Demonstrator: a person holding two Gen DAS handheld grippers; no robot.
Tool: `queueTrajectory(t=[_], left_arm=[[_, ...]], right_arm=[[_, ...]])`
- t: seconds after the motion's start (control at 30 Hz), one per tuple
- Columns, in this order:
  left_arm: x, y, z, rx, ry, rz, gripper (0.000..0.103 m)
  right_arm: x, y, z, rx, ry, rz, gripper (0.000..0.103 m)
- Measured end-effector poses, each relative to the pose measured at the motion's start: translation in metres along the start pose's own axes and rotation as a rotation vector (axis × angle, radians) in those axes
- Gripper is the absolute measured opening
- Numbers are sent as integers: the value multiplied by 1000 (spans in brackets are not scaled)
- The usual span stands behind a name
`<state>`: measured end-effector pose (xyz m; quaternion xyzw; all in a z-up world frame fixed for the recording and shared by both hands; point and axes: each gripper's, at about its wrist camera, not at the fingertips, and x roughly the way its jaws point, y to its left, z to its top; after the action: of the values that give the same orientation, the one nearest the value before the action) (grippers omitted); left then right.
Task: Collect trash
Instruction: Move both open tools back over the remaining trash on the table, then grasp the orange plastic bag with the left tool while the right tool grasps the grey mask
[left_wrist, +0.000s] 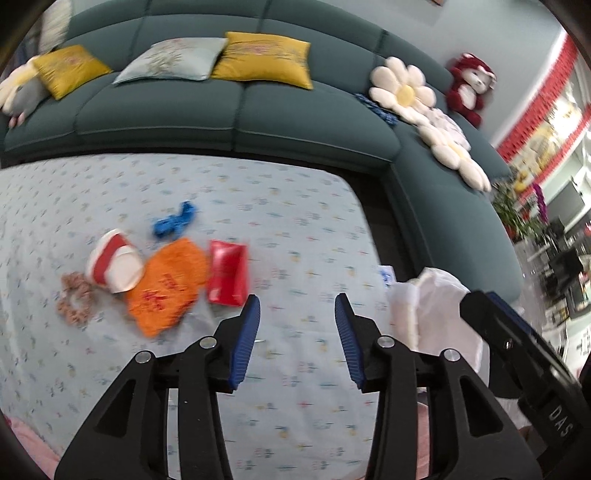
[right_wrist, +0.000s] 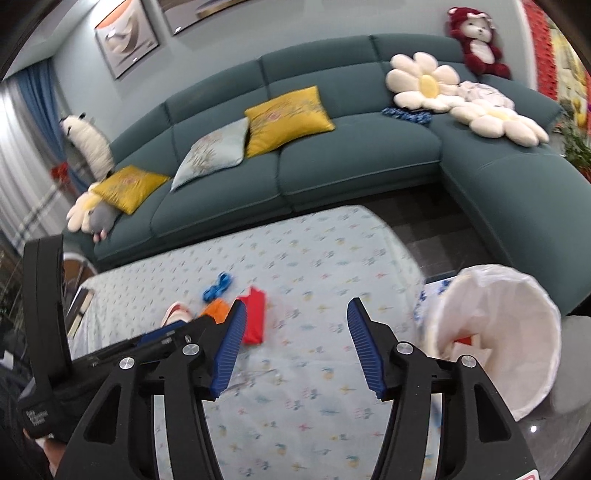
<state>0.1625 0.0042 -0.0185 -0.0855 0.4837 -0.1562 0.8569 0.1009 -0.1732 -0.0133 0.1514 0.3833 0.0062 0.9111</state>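
Observation:
On the pale flowered tablecloth (left_wrist: 303, 221) lies a cluster of trash: a red packet (left_wrist: 227, 273), an orange bag (left_wrist: 168, 288), a crushed red-and-white cup (left_wrist: 112, 262), a blue wrapper (left_wrist: 173, 223) and a pink scrunchie (left_wrist: 74, 299). My left gripper (left_wrist: 297, 301) hovers open just right of the red packet, nothing between its blue pads. My right gripper (right_wrist: 297, 306) is open too, over bare cloth, with the red packet (right_wrist: 255, 317) beside its left finger. A bin with a white liner (right_wrist: 498, 332) stands at the table's right end.
A dark green corner sofa (right_wrist: 351, 162) wraps the far and right sides, carrying yellow cushions (right_wrist: 288, 118), flower pillows (right_wrist: 424, 83) and a red plush bear (right_wrist: 478, 40). Dark floor (right_wrist: 436, 229) runs between table and sofa. The other gripper (left_wrist: 517, 343) crosses the lower right.

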Motion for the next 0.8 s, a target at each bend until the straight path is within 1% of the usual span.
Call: queueTrajectory(t=[0.2,0.4,0.57,0.8], left_arm=[[-3,47,-1,-61,0,42,40],[2,97,-9,-132,28,76,40],[18,128,-14,-183,66,99,45],[55,160,-19,-248,144,99,46]], right_arm=[[25,42,-12,-61,61,29,55],[54,72,-28,-98,130,53,55],[87,90,-48,-130,202,56,55],[133,98,-70,-151,293,46,55]])
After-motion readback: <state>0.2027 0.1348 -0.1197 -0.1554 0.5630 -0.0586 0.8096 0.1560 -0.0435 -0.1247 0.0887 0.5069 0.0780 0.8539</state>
